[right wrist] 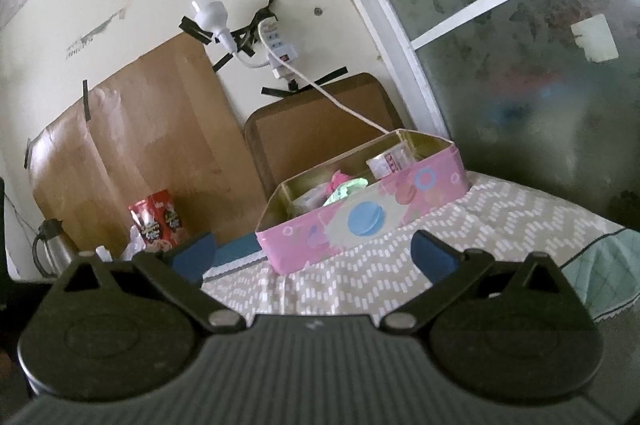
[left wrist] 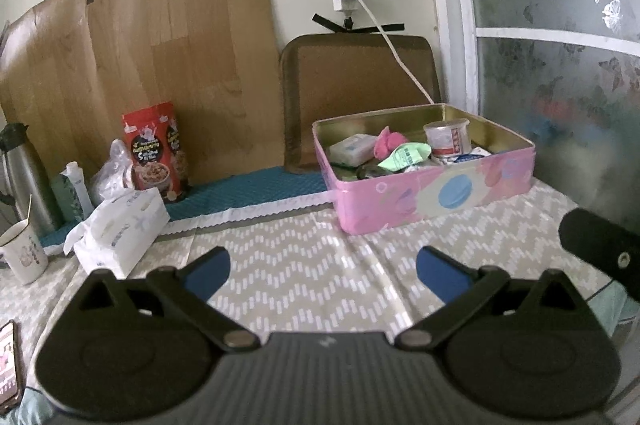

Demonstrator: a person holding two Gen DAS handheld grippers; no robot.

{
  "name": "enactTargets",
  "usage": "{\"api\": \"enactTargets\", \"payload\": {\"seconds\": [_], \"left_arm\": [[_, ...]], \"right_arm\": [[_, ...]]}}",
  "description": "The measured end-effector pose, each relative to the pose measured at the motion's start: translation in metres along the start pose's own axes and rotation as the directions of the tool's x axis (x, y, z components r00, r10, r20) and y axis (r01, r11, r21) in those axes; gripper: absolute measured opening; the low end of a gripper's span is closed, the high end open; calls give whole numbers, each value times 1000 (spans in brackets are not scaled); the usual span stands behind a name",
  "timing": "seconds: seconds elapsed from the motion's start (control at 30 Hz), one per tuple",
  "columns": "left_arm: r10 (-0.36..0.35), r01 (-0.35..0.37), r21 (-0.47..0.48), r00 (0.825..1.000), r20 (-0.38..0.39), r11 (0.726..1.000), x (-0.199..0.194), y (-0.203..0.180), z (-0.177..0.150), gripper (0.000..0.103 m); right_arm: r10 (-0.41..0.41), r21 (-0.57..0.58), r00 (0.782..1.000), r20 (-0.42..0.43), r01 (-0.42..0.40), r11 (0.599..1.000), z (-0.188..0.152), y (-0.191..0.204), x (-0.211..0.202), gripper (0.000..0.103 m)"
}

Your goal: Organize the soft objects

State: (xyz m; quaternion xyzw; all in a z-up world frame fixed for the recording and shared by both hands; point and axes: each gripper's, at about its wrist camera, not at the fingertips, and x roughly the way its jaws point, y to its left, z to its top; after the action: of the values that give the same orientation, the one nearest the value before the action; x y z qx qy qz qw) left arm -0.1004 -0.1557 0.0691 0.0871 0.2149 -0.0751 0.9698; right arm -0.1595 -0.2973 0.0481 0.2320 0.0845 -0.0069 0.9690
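Observation:
A pink tin box stands at the back right of the table. It holds a pink soft ball, a green sachet, a white tissue packet and a small can. My left gripper is open and empty above the patterned tablecloth, short of the box. My right gripper is open and empty, also short of the box. Part of the right gripper shows at the right edge of the left wrist view.
A white tissue pack, a red snack canister, a plastic bag, a thermos and a mug stand at the left. A phone lies at the near left. A brown tray leans on the wall, and a cable hangs above it.

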Motion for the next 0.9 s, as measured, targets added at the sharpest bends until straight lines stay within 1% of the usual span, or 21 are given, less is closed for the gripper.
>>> {"api": "enactTargets", "payload": {"seconds": [0.17, 0.9], "left_arm": [[-18, 18, -14, 999, -26, 1000, 2, 3, -2, 103], [-35, 34, -16, 997, -73, 999, 2, 0, -5, 103]], "right_arm": [[7, 2, 1000, -7, -7, 1000, 0, -1, 0, 103], [11, 2, 1000, -11, -11, 1000, 1, -5, 2, 103]]}}
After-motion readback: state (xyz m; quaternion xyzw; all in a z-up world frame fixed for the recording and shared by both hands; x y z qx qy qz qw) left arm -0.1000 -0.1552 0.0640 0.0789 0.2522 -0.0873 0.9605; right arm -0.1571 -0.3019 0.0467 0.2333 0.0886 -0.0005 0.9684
